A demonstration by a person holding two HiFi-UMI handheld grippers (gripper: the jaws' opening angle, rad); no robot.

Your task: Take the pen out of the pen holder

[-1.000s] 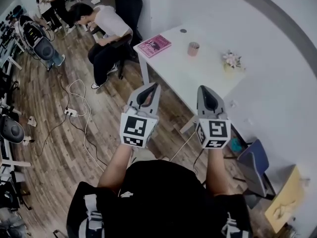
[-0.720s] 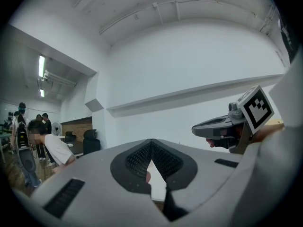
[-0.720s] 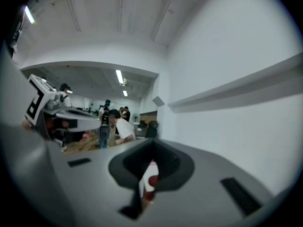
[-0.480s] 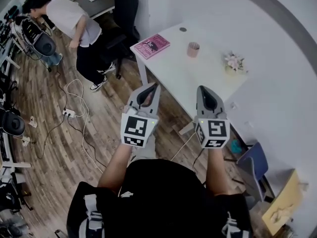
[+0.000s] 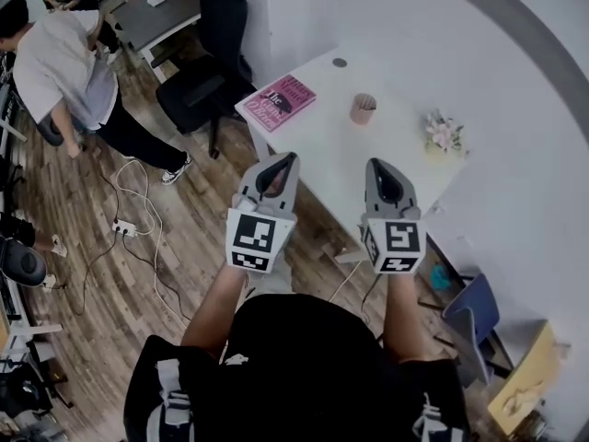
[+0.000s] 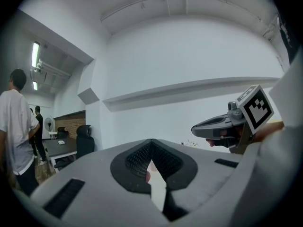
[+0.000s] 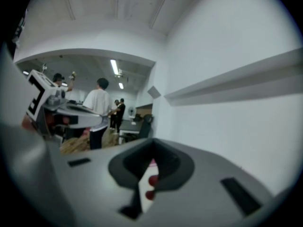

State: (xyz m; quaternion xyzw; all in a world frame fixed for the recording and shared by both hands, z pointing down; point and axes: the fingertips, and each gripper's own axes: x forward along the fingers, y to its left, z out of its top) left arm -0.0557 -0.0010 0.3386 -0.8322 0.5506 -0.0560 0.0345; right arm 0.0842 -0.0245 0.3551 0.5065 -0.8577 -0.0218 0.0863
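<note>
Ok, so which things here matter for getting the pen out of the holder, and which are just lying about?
For the job: pen holder on the white table; left gripper; right gripper, both empty. The pen is too small to make out.
Lying about: pink book; flowers; office chair.

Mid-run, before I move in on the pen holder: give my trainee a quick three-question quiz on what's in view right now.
1. Multiple choice: what stands on the white table between the book and the flowers?
A. pen holder
B. laptop
C. bottle
2. True or false: the left gripper and the right gripper are both empty, jaws together, and neither touches the pen holder.
3. Fill in: the book's cover is ____.

Key: 1 A; 2 true; 3 pink.
</note>
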